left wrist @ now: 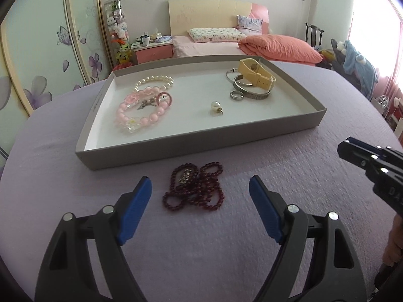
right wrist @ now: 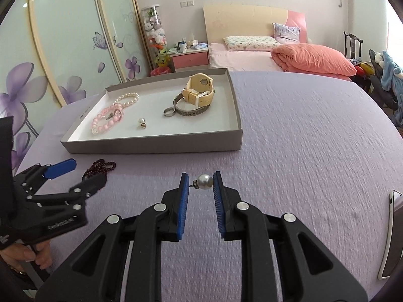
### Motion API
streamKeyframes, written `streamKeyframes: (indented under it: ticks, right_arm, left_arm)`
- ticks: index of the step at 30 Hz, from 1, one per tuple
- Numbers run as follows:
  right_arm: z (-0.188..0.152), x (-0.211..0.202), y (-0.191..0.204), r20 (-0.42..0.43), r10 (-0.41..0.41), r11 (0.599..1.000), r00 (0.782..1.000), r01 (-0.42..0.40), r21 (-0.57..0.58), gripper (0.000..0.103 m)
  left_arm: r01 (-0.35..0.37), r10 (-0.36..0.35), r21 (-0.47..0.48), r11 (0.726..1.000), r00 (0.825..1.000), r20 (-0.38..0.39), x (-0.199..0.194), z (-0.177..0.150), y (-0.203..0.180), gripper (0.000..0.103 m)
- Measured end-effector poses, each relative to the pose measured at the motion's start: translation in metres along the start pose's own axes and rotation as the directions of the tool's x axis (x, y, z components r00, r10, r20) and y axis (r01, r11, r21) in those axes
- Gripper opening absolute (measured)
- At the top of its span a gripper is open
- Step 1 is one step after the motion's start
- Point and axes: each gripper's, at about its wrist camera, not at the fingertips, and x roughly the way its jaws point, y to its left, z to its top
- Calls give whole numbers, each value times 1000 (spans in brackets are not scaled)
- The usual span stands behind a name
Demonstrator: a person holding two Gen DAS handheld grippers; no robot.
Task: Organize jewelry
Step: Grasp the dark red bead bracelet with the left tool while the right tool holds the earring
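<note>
A dark red bead necklace [left wrist: 195, 188] lies bunched on the purple cloth just in front of the grey tray [left wrist: 206, 148]. My left gripper [left wrist: 200, 191] is open, its blue pads on either side of the necklace, not touching it. The necklace also shows in the right wrist view [right wrist: 99, 168], partly behind my left gripper [right wrist: 83, 173]. My right gripper [right wrist: 201, 182] is shut on a pearl earring [right wrist: 204, 182], held in front of the tray [right wrist: 151, 146]. The tray holds a pink bead bracelet [left wrist: 141, 115], a white pearl bracelet [left wrist: 155, 81], a second pearl earring [left wrist: 215, 107], a ring [left wrist: 236, 95], metal bangles [left wrist: 252, 88] and a cream watch [left wrist: 254, 73].
The purple cloth [right wrist: 314, 138] covers a round table. A white-edged phone or tablet [right wrist: 390, 234] lies at the right edge in the right wrist view. Beyond the table are a bed [left wrist: 226, 45], a pink nightstand [left wrist: 153, 52] and a flowered wardrobe [left wrist: 37, 50].
</note>
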Motion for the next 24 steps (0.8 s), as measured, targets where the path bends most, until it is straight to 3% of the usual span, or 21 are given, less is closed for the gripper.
streamKeyframes:
  ticks: [5,11,14,16,24]
  right_arm:
    - [0,1,-1,2,12,1000,1000,-12,3,20]
    - [-1,0,1,9,24,1000,1000,-24,1,20]
    - [-1,-1,4,13,27,1000,1000,-27,-6,20]
    - [-1,-4,8,25,21,1000,999,-20,-21,20]
    - [2,-16,34,92,-3,993,996,14,-118,20]
  left_arm:
    - [-23,23,-8,1000,999,-24,9,2,-2,78]
    - [-20,18,-41,999,998,-54,18,2,3,58]
    - [-19,17,-42,999,999,-45,18,4,3,37]
    - [-10,8,-40,999,999,-40,17,4,3,14]
    - [9,-9,-32,999,1000,-9,6,0,11,9]
